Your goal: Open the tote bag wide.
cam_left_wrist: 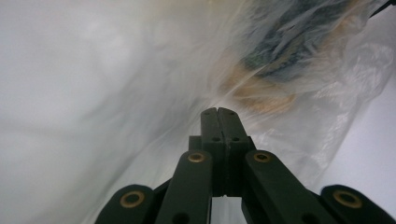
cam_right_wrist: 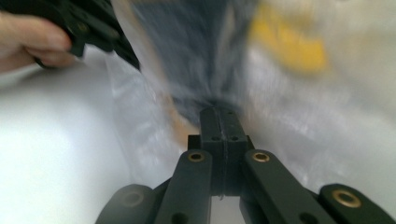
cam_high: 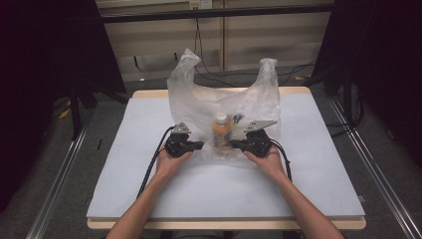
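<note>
The worktop (cam_high: 149, 199) is big and pale, and it lies under both tongs. On it, between and beyond the tongs, stands a clear plastic bag (cam_high: 199, 94) with its two handles sticking up. A bottle (cam_high: 222, 130) with a pale cap and orange stuff in it stands inside the bag, right between the two tongs.

The left tongs (cam_high: 200, 145) point in at the bag's near left side. In the left gripper view the left tongs (cam_left_wrist: 221, 112) have their jaws pressed together, with thin bag film right at the tips. I think they are pinching the bag, but the film is too clear to be sure.

The right tongs (cam_high: 230, 145) point in at the bag's near right side, close to the bottle. In the right gripper view the right tongs (cam_right_wrist: 221, 112) also have their jaws pressed together against the bag. That picture is blurry, so I cannot be sure they hold it.

How far along: the bottle is already in the bag, so the packing looks done. What looks left is work on the bag itself, like pulling its sides, lifting it or closing the top. The handles are not tied.

The bottle has a dark label with a yellow patch. No words on it can be read.
</note>
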`<state>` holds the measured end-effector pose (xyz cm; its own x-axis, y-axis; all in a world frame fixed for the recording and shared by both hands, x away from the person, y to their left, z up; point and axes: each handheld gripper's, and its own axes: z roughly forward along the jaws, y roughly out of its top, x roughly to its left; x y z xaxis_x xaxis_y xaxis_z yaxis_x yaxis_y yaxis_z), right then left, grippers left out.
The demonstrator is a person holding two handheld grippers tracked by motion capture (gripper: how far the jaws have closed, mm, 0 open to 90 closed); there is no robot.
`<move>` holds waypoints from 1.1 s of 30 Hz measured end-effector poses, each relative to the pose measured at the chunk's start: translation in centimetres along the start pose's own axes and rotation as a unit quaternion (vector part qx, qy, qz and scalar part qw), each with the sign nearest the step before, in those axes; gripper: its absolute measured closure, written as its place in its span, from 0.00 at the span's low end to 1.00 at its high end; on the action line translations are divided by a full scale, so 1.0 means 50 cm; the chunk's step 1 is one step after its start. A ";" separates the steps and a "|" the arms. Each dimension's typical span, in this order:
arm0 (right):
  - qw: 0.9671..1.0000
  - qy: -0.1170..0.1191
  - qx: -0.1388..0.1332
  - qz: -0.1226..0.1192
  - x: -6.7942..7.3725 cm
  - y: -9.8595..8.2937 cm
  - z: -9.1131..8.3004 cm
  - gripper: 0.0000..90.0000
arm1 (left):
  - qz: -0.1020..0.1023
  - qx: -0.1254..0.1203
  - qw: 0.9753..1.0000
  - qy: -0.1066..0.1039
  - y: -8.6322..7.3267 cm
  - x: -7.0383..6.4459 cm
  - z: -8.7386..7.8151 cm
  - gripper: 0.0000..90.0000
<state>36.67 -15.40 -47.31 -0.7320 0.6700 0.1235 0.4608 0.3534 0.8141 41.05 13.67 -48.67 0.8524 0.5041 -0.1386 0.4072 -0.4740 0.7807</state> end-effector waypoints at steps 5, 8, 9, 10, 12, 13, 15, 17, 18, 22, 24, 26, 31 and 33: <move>0.999 0.002 0.052 0.008 -0.007 -0.026 0.027 1.00 | -0.003 0.013 1.000 0.003 -0.008 0.004 -0.002 1.00; 0.998 0.004 0.057 0.015 -0.007 -0.025 0.026 1.00 | -0.002 0.001 1.000 -0.005 -0.006 0.002 -0.008 1.00; 0.998 0.002 0.060 0.013 -0.005 -0.023 0.026 1.00 | -0.001 0.002 1.000 -0.004 -0.003 -0.002 -0.012 1.00; 0.998 0.000 0.063 0.009 -0.003 -0.023 0.026 1.00 | 0.002 -0.002 1.000 -0.005 0.000 -0.005 -0.016 1.00; 0.998 0.007 0.064 0.005 -0.001 -0.022 0.024 1.00 | 0.005 -0.014 1.000 -0.010 0.006 -0.012 -0.026 1.00; 0.998 0.006 0.066 0.002 0.002 -0.023 0.022 1.00 | 0.007 -0.023 1.000 -0.015 0.010 -0.017 -0.032 1.00; 0.998 0.010 0.060 0.000 0.006 -0.022 0.012 1.00 | 0.007 -0.038 0.999 -0.014 0.019 -0.027 -0.046 1.00; 0.999 0.014 0.042 0.001 0.009 -0.013 -0.005 1.00 | 0.007 -0.053 0.998 -0.019 0.028 -0.034 -0.062 1.00; 0.999 0.015 0.031 0.002 0.010 -0.006 -0.016 1.00 | 0.011 -0.062 0.998 -0.019 0.032 -0.038 -0.070 1.00; 1.000 0.013 -0.013 0.002 0.009 0.032 -0.064 1.00 | 0.015 -0.099 0.995 -0.022 0.058 -0.057 -0.105 1.00; 0.999 0.009 -0.032 -0.002 0.007 0.053 -0.086 1.00 | 0.024 -0.115 0.993 -0.027 0.074 -0.068 -0.124 1.00; 0.999 0.002 -0.050 -0.006 0.004 0.075 -0.108 1.00 | 0.035 -0.128 0.991 -0.032 0.089 -0.082 -0.137 1.00; 0.996 -0.005 -0.090 -0.009 -0.004 0.136 -0.152 1.00 | 0.056 -0.154 0.985 -0.047 0.139 -0.109 -0.156 1.00; 0.994 -0.012 -0.104 -0.014 -0.008 0.164 -0.166 1.00 | 0.062 -0.165 0.983 -0.047 0.166 -0.115 -0.161 1.00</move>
<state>36.56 -18.18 -35.99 -0.7296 0.6782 0.0878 0.3250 0.2310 0.9171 36.90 12.67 -36.48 0.9216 0.3813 -0.0721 0.1816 -0.2594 0.9485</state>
